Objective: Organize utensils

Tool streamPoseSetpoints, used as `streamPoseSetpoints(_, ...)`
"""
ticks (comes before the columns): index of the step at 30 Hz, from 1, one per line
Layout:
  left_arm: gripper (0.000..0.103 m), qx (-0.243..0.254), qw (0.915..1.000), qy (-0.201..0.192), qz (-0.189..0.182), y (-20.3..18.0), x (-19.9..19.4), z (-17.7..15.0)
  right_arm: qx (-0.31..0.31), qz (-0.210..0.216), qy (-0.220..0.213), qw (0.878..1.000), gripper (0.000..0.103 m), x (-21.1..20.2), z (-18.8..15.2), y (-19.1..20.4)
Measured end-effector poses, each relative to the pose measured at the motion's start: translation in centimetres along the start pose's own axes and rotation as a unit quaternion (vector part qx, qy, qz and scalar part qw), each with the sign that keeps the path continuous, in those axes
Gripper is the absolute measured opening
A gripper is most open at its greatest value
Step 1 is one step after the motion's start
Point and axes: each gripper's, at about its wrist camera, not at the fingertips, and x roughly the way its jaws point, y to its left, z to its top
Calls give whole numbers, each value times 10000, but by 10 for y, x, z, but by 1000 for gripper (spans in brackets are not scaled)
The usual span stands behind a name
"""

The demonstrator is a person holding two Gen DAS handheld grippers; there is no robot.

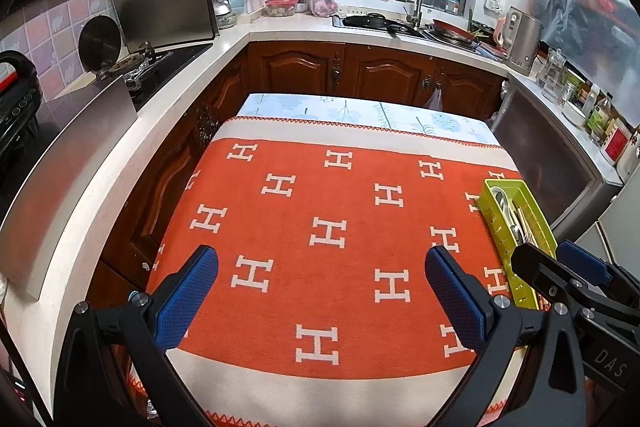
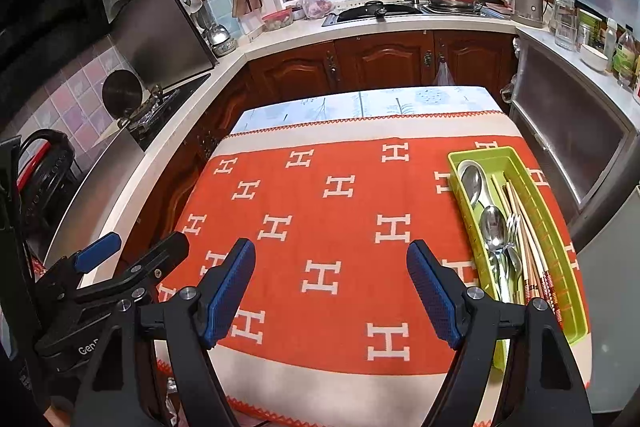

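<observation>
Both grippers hang side by side above the near edge of the table, angled down at the orange cloth with white H pattern (image 1: 320, 211).

Left gripper (image 1: 322, 291): black frame, blue textured pads (image 1: 188, 291), jaws spread wide, nothing between them, only bare cloth under the gap. Not touching anything.

Right gripper (image 2: 331, 291): same build, blue pads (image 2: 230, 287) well apart, nothing held, clear of the cloth. Its right finger sits just beside the near end of the lime-green plastic utensil tray (image 2: 560, 239); contact not clear.

Tray lies lengthwise along the right edge of the table. Inside: steel spoons (image 2: 494, 227), a steel fork (image 2: 514, 227) partly hidden beside them, and pale wooden chopsticks with red-patterned ends (image 2: 528, 247), all lengthwise.

Brown wooden kitchen cabinets (image 2: 380, 61) behind the table.
</observation>
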Motion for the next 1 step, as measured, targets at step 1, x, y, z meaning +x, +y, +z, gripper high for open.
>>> streamPoseSetpoints(1,102,-13,10000,5,-3,2,1,-1,-19,-3,23,10000,80,3,0,1)
